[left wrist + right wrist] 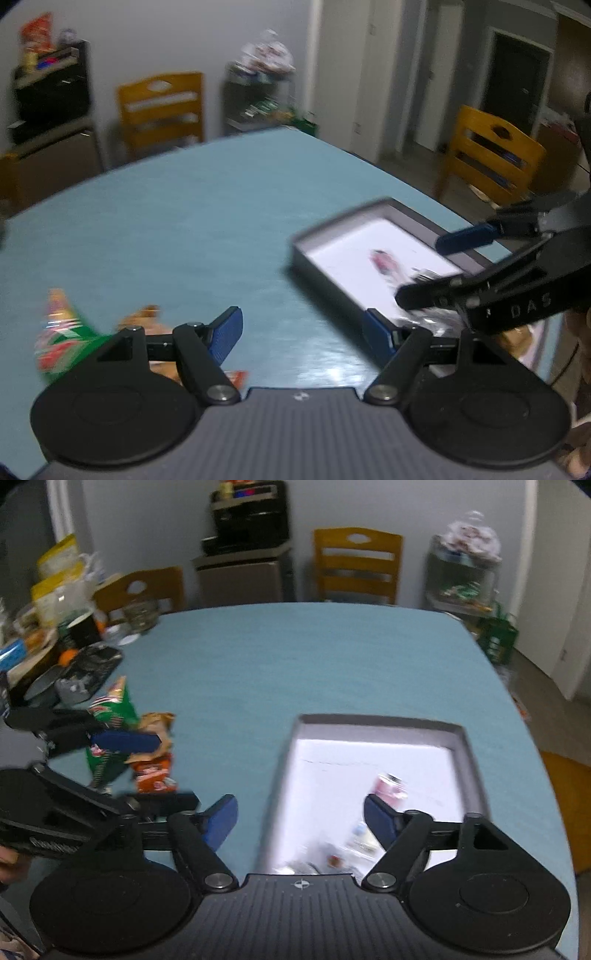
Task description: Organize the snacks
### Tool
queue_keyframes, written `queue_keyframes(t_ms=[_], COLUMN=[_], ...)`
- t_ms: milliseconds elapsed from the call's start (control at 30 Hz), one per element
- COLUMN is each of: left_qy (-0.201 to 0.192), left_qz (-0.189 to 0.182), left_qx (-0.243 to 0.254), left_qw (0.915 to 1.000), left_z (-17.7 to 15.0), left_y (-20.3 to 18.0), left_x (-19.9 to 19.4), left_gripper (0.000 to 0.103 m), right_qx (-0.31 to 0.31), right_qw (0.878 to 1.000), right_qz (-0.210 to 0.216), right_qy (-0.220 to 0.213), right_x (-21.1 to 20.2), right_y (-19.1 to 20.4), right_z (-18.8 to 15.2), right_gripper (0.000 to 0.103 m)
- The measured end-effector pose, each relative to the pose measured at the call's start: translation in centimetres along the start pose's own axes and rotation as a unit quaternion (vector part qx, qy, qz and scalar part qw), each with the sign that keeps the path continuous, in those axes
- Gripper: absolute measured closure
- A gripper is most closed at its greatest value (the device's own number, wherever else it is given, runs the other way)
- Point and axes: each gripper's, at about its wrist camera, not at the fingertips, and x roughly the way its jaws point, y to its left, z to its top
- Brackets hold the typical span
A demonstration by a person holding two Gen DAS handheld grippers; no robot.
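Your left tongs (303, 332) stand open and empty above the blue worktop (184, 229); your right tongs (301, 818) are open too, nothing between them, hovering over the near end of the grey box (469, 760). A pink snack packet (389, 784) and some clear-wrapped pieces (332, 860) already lie in the box. The green bag (114, 709) and the orange packets (155, 771) wait on the worktop beside your left tongs. Both views are blurred; reach now and you may clip the box wall or crush a crinkly bag. Only "DAS" reads, on the right tongs' body; packet labels are too smeared.
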Motion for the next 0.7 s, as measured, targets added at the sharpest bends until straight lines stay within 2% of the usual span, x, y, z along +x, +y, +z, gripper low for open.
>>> queue_keyframes(t_ms=[100, 200, 300, 367, 433, 500, 567, 633, 700], left_qy=[-0.022, -0.041, -0.046, -0.042, -0.044, -0.055, -0.063, -0.058, -0.043], left_qz=[0.055, 0.111, 0.160, 0.176, 0.166, 0.146, 0.143, 0.158, 0.169], left_qx=[0.003, 0.004, -0.018, -0.065, -0.140, -0.235, -0.321, -0.364, -0.384], left_qw=[0.9982, 0.9930, 0.9859, 0.9814, 0.9751, 0.9594, 0.9340, 0.9161, 0.9068], left_z=[-0.3, -0.9, -1.5, -1.8, -2.1, -2.8, -3.5, -3.5, -3.6], left_y=[1.7, 3.5, 5.4, 7.3, 9.6, 12.4, 14.8, 16.3, 17.3], left_x=[-2.0, -3.8, -4.8, -5.5, -6.1, -6.9, -7.3, -6.8, -6.1], left_gripper=[0.025, 0.019, 0.015, 0.014, 0.014, 0.014, 0.011, 0.011, 0.011], right_qx=[-0.017, -0.031, -0.045, -0.054, -0.063, -0.069, -0.072, -0.074, -0.071], right_qw=[1.000, 0.999, 0.998, 0.997, 0.997, 0.996, 0.996, 0.996, 0.996], right_qz=[0.015, 0.027, 0.040, 0.047, 0.050, 0.053, 0.054, 0.055, 0.055], right_qy=[0.002, 0.003, 0.005, 0.006, 0.006, 0.007, 0.008, 0.010, 0.013], right_x=[0.7, 1.4, 1.9, 2.3, 2.6, 2.9, 3.1, 3.3, 3.5], right_y=[1.7, 3.0, 4.2, 4.9, 5.6, 6.0, 6.2, 6.3, 6.4], right_z=[1.0, 1.6, 2.0, 2.3, 2.6, 2.9, 3.0, 3.0, 3.1], right_gripper=[0.022, 0.019, 0.018, 0.016, 0.015, 0.014, 0.014, 0.013, 0.013])
